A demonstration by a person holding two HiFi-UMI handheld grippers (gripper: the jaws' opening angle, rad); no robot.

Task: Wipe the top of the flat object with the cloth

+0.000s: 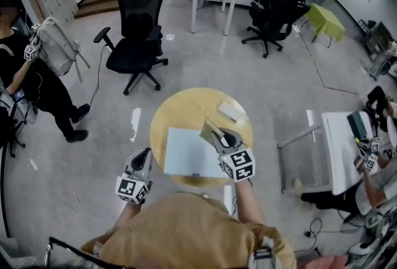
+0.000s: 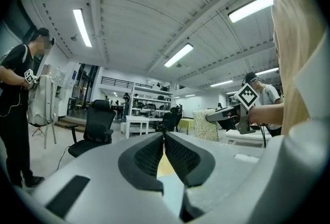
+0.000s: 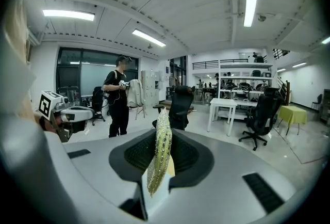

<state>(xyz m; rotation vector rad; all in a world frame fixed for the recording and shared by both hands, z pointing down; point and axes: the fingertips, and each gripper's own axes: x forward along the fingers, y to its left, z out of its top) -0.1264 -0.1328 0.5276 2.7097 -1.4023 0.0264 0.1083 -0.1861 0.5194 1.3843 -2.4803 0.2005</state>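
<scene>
Plainly the right tool (image 1: 217, 136) carries the job: its jaws are pressed together on the cloth (image 3: 157, 166), a yellowish, knobbly strip that stands edge-on between them in the right gripper view. Pinched by one end like this, the cloth (image 1: 209, 129) hangs free ahead of the jaws, which suits dragging it flat across a surface.

From the head view, it sits over the far right corner of the flat object (image 1: 186, 153), a pale panel lying at the near edge of the round table (image 1: 180, 106). Whether the cloth touches the panel, I cannot tell. A corner seems a sensible starting place for strokes along the top.

The left tool (image 1: 144, 154) hangs just off the table's near left edge, beside the panel but apart from it. Its jaws are pressed together on nothing (image 2: 164, 148), likely kept clear of the wiping path. A small pale pad (image 1: 231, 111) lies toward the far right edge.
</scene>
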